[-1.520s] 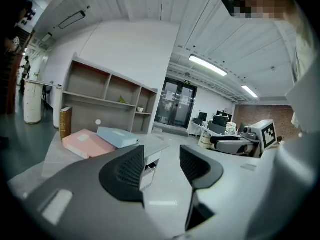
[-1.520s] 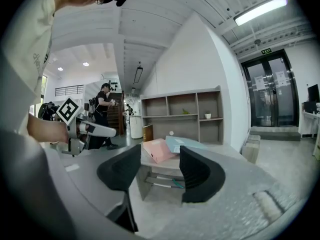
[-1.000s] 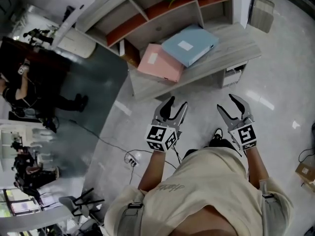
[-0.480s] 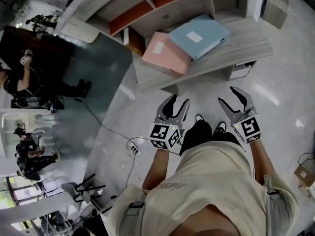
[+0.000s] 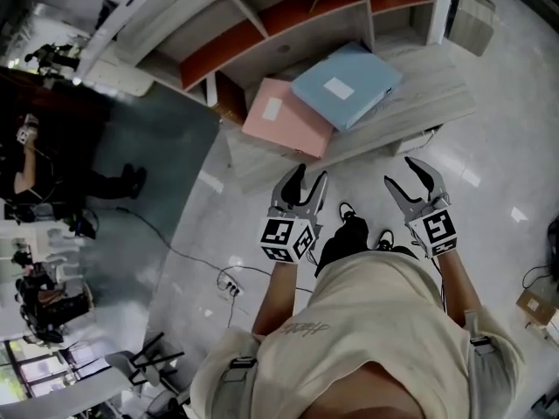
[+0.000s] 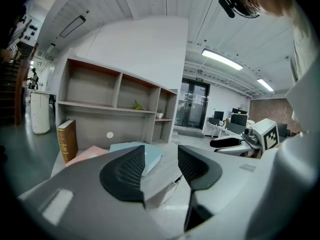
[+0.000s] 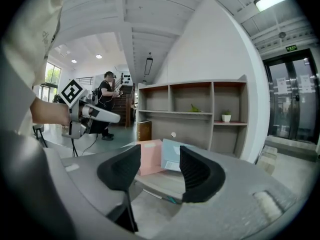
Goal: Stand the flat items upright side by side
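Both files lie flat on the desk (image 5: 437, 94), the pink file (image 5: 284, 120) to the left and the blue file (image 5: 347, 84) to the right and farther back. Their corners meet, and whether the blue one overlaps the pink I cannot tell.

The left gripper (image 5: 310, 177) and right gripper (image 5: 404, 173) hang just short of the desk's near edge. Each has its fingers about half open with nothing between them.

The files look stiff and boxy with smooth covers, so they will probably tip up as one rigid piece but may slide under the pads. If they are full they could be heavy. The pink file's near corner reaches the desk's near edge, which offers a free edge to pinch. A grip across the thick spine side seems safest.

Bare desk lies to the right of the blue file. The shelf (image 5: 262, 24) closes off the far side, with a book (image 6: 66, 140) upright at its left end.
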A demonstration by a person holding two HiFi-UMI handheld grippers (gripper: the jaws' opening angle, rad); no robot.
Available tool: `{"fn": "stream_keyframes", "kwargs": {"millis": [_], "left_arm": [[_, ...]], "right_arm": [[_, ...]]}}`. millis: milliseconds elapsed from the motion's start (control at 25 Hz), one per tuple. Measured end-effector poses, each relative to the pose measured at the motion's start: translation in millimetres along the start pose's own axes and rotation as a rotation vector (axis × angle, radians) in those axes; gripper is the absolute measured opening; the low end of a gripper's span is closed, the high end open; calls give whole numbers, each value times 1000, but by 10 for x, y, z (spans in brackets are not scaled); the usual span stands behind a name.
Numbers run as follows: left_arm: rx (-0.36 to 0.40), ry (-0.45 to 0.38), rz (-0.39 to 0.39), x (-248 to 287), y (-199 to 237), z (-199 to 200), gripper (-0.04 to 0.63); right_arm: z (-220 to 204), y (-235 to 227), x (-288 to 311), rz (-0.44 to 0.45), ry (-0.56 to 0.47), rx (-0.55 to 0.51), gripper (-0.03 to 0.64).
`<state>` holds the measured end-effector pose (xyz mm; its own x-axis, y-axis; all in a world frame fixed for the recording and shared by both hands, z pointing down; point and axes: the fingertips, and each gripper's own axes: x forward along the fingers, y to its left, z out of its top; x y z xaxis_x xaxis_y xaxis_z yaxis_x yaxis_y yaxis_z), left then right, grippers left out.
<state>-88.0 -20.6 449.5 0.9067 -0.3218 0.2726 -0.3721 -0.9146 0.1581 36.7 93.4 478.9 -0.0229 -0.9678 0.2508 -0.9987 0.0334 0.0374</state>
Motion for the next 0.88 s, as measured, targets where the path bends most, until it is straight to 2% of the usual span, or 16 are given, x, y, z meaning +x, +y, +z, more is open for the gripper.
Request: {"fn": "stream_keyframes", "kwargs": {"millis": [120,320,680,880], "left_arm": [[-13,-11,-14,155,253,150,216],[5,-17,-48,435,631,357,209],[31,-8,-133,809,995,415,210],[3,7,-128,828,1077,384,209]], "right_arm": [[185,-62,273,2,-5,-7,245],[490,-279,646,-32,-54,72,244],[332,-563,982,-158,19,102,245],[128,-610,1131,-156,92,92,251]]}}
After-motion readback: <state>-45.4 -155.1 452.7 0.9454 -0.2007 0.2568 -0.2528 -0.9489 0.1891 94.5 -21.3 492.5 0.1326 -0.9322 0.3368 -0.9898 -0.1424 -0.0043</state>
